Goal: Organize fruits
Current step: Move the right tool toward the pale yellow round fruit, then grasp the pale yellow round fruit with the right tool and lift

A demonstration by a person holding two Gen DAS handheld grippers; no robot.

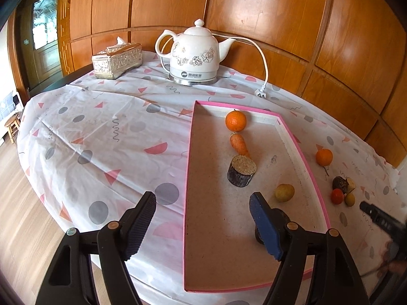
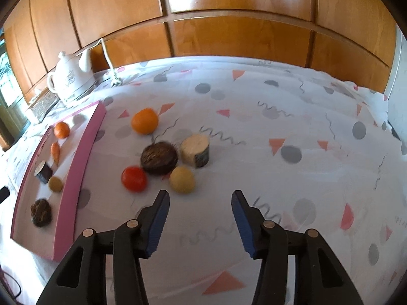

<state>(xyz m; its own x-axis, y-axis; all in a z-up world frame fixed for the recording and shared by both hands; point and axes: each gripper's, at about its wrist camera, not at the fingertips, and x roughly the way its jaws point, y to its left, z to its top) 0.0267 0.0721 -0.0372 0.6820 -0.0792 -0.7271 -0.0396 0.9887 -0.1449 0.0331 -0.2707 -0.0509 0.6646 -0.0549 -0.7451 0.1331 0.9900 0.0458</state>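
Note:
A pink-rimmed tray (image 1: 187, 178) holds an orange (image 1: 235, 120), a carrot (image 1: 239, 145), a dark stump (image 1: 241, 174) and a yellow-green fruit (image 1: 285, 192) in a row. A dark brown lump (image 1: 283, 217) lies in the tray, mostly hidden behind one finger of my open left gripper (image 1: 203, 218). On the cloth right of the tray (image 2: 76, 178) lie an orange (image 2: 144, 121), a dark round lump (image 2: 159, 158), a pale log piece (image 2: 195, 151), a red fruit (image 2: 134, 178) and a yellow fruit (image 2: 182, 179). My right gripper (image 2: 201, 203) hovers open just short of them, holding nothing.
A white electric kettle (image 1: 194, 53) and a silver tissue box (image 1: 117, 61) stand at the back of the table, with the kettle's cord and plug (image 1: 260, 92) near the tray's far corner. Wooden wall panels close the back. The table's edge drops to the floor at left.

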